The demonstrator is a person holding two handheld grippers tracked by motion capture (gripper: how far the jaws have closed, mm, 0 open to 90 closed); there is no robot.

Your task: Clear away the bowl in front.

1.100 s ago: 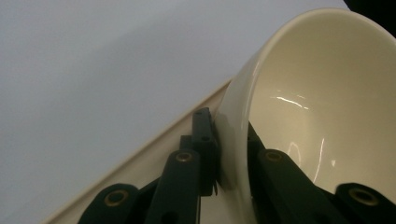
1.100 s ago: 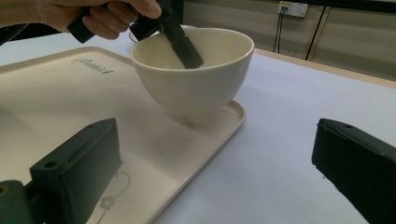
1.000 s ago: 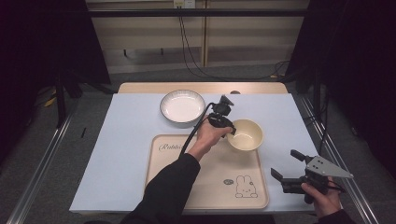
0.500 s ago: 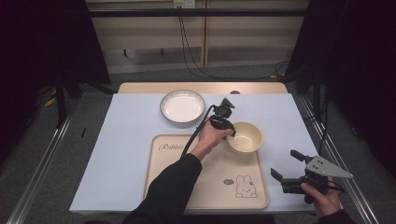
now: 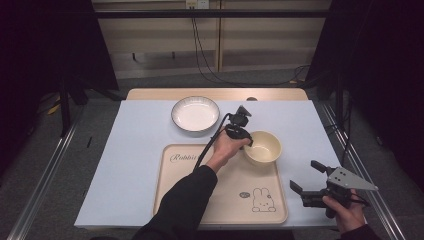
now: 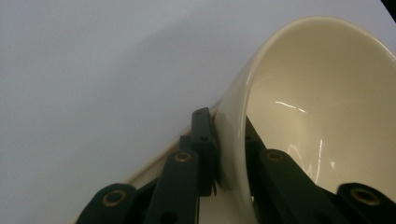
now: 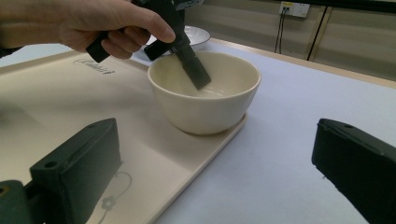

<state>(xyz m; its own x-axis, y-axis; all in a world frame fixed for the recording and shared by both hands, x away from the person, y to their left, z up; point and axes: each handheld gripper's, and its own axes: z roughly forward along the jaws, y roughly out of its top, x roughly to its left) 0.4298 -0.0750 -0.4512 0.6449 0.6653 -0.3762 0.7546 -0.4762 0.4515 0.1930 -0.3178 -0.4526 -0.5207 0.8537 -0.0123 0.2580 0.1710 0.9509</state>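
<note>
Left gripper (image 5: 246,141) clamps glossy cream bowl (image 5: 263,148) rim; right gripper (image 5: 311,181) agape.

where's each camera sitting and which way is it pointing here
High view: above the person's side, looking forward and down on the table; both forearms and claws show.
Left gripper view: on the left claw, looking along its jaws clamped on the bowl wall.
Right gripper view: on the open right claw, facing the bowl across the tray.
All share the bowl.
</note>
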